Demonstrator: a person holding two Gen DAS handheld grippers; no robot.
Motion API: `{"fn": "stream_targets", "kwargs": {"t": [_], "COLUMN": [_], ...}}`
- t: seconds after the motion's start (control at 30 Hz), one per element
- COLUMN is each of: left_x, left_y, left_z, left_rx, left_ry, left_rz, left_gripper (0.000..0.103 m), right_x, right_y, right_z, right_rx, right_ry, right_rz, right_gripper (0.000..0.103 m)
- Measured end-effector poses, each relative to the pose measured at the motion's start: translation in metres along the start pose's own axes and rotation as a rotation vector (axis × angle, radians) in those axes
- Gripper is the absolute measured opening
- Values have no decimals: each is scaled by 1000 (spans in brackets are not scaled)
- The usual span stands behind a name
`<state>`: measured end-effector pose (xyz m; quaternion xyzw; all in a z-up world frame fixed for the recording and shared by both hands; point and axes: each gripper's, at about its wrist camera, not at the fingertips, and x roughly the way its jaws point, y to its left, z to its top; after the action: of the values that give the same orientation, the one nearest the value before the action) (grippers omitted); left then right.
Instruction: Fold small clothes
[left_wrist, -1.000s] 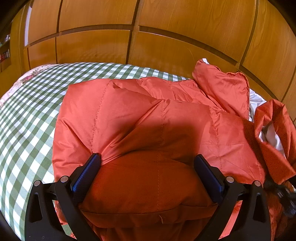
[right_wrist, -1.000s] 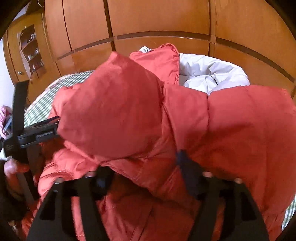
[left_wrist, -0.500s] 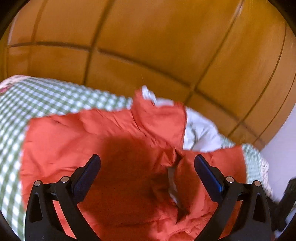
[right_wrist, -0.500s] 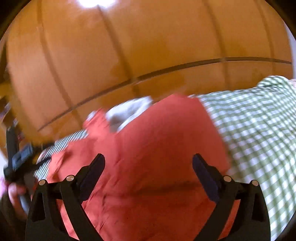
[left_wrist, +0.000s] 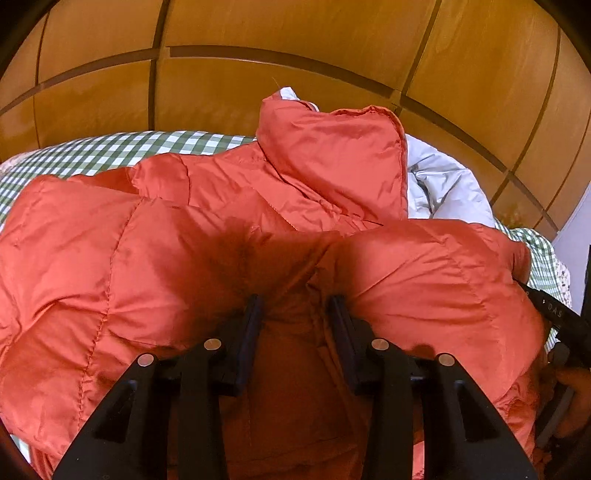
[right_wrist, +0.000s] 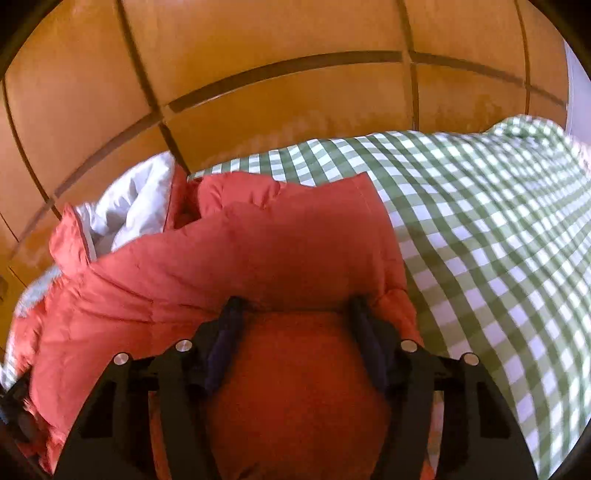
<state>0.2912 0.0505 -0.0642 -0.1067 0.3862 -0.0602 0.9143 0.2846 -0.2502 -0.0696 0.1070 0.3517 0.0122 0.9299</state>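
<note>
A puffy orange-red quilted jacket (left_wrist: 110, 266) with a pale grey lining (left_wrist: 443, 184) lies spread on a green-checked bedcover (left_wrist: 122, 151). My left gripper (left_wrist: 295, 310) presses into its near middle, jaws narrowed around a bulge of the padded fabric. My right gripper (right_wrist: 295, 314) is on the jacket's right part (right_wrist: 295, 240), jaws partly closed with a thick fold of jacket bulging between them. The collar (left_wrist: 332, 155) stands up at the far side. The right gripper's body shows at the left wrist view's right edge (left_wrist: 561, 317).
A wooden panelled wardrobe (left_wrist: 295, 74) runs close behind the bed. The checked bedcover (right_wrist: 480, 240) extends to the right of the jacket in the right wrist view. A white wall strip (left_wrist: 576, 229) shows at the far right.
Both grippers were open and raised half a second ago. Both have come down onto the jacket and their jaws have narrowed around its padded fabric.
</note>
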Motion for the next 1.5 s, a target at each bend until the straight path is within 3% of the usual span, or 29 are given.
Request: {"fn": "stream_targets", "kwargs": {"t": [0.17,0.3,0.4,0.47,0.53,0.6,0.67,0.73,0.9,0.97,1.03,1.17,1.2,1.27,1.33,1.4,1.5], "left_x": [2,2,-6,-15,-18,-14,-13,-12,-12,-12,-11,-10,-9,-9,-8,-9,-9], "left_y": [3,3,4,3,0,0,-2,-3,1,2,3,4,4,6,8,10,10], "left_z": [-2,-3,-5,-8,-10,-10,-10,-11,-13,-14,-14,-14,-14,-14,-13,-13,-12], "left_rx": [-12,-17,-27,-26,-14,-12,-6,-2,-24,-31,-34,-42,-43,-47,-58,-63,-66], "left_ry": [0,-5,-20,-45,-58,-44,-40,-43,-51,-54,-56,-52,-51,-49,-46,-45,-46], "left_rz": [-11,-24,-25,-7,7,12,18,23,-3,-10,-13,-26,-27,-31,-43,-50,-54], "left_gripper": [38,41,52,65,68,68,69,69,69,69,69,69,69,69,69,69,69], "right_x": [-3,-4,-10,-24,-44,-55,-56,-45,29,52,68,89,97,111,123,111,40], "right_y": [2,5,6,5,8,18,27,37,68,81,97,129,138,148,153,149,127], "right_z": [-2,1,0,-3,1,14,39,67,102,104,108,126,128,126,115,114,120], "right_rx": [-2,-14,-20,-8,-18,-49,-12,37,8,38,99,248,272,255,217,201,91], "right_ry": [-13,-14,-42,-107,-178,-194,-152,-74,286,434,509,473,453,415,394,351,106], "right_rz": [0,8,11,13,63,137,285,389,409,487,561,806,808,707,610,632,680], "right_gripper": [64,75,79,79,80,78,68,68,72,73,73,71,74,80,77,70,70]}}
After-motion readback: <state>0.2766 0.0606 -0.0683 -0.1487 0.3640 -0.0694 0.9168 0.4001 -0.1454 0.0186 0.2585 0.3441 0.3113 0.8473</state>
